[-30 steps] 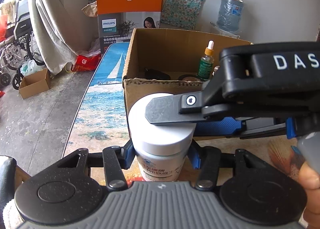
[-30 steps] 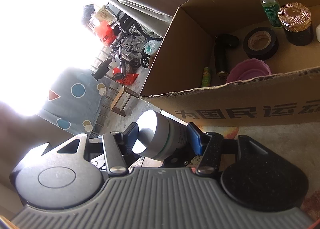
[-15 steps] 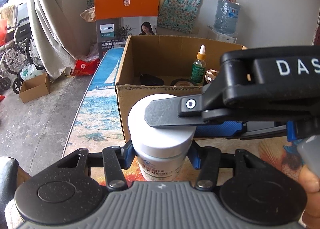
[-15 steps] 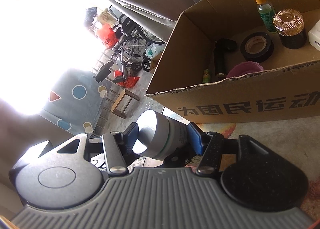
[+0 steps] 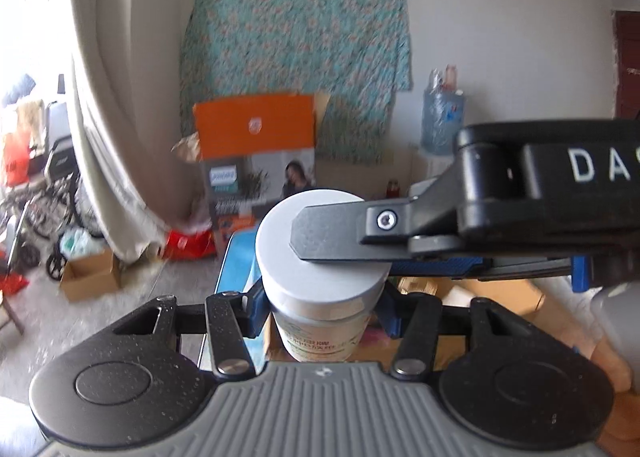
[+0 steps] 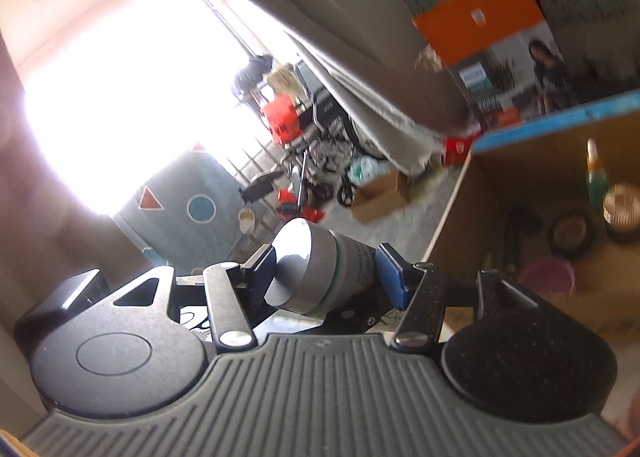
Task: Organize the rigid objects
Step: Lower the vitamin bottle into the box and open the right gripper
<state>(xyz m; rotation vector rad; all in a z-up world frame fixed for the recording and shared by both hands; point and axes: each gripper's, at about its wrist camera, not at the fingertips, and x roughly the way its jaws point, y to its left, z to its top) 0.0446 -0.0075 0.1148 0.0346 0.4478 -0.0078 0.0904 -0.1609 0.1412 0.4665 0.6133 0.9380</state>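
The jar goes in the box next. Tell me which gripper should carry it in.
Left, probably. The left gripper clamps the white jar upright by its body, while the right gripper has a finger across its lid.

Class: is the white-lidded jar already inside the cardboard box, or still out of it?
Out. Both tools, left and right, clamp the white-lidded jar in the air, beside the cardboard box.

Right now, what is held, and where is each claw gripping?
One white-lidded jar: left claw clamps its body below the lid; right claw grips across lid and base.
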